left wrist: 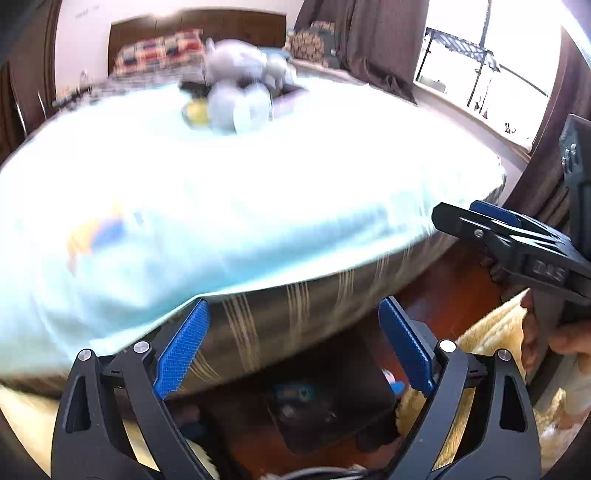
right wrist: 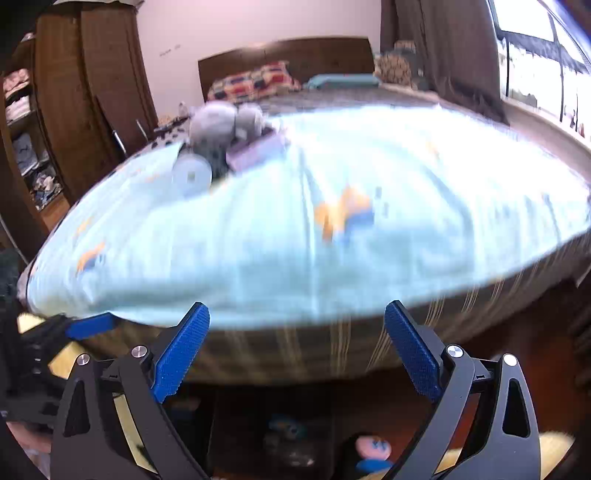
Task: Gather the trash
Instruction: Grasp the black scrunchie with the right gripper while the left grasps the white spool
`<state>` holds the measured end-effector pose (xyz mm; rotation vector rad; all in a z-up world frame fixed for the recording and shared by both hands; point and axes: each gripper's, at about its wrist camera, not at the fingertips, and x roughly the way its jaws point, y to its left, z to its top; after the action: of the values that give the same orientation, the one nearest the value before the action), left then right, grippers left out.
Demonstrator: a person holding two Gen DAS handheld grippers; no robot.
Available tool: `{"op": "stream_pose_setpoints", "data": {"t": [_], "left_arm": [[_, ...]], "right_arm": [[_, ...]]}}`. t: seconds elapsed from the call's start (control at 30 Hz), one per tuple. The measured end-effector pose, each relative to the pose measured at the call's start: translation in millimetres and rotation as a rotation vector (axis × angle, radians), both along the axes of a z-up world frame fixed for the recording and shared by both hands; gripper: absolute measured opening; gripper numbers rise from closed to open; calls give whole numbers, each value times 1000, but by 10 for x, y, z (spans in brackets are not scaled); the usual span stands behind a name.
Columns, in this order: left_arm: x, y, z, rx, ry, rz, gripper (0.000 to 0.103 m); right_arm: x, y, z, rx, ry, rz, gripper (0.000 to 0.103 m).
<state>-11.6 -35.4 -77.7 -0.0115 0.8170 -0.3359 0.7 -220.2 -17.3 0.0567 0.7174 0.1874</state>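
While both hand-held grippers [left wrist: 293, 345] [right wrist: 297, 347] gape empty, blurred trash [left wrist: 291, 393] seemingly lies below.

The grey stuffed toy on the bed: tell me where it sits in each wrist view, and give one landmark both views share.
Left wrist view: the grey stuffed toy sits top centre, at the far end of the light blue blanket.
Right wrist view: the toy sits upper left of centre, beside a lilac box.
Shared landmark: the dark wooden headboard behind it.
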Motion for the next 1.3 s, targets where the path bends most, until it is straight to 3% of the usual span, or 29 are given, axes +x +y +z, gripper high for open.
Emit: {"op": "stream_pose_setpoints", "data": {"t": [0.13, 0.27, 0.4, 0.57, 0.73, 0.9, 1.07, 1.1, 1.13, 1.3], "left_arm": [[159, 67, 284, 36, -73, 47, 89], [311, 237, 593, 7, -86, 66, 89], [537, 337, 686, 43, -111, 96, 89], [844, 408, 599, 72, -88, 111, 89], [1079, 405, 486, 107, -65, 107, 88], [1166, 444, 405, 73, -32, 112, 88], [1235, 432, 390, 62, -27, 107, 88], [1251, 423, 391, 60, -27, 106, 88], [1276, 404, 392, 58, -27, 102, 88], [1405, 269, 383, 44, -22, 77, 88]], "right_arm": [[201, 21, 202, 9, -20, 9, 96], [443, 97, 343, 33, -32, 27, 96], [673, 295, 443, 93, -34, 63, 96], [1099, 629, 469, 133, -1, 132, 96], [1396, 933, 394, 166, 51, 212, 78], [1632, 1134, 247, 192, 120, 261, 52], [1746, 1225, 146, 185, 142, 273, 37], [1758, 1213, 148, 183, 139, 264, 24], [1769, 1190, 139, 168, 143, 252, 19], [1751, 981, 138, 141, 125, 225, 10]]}}
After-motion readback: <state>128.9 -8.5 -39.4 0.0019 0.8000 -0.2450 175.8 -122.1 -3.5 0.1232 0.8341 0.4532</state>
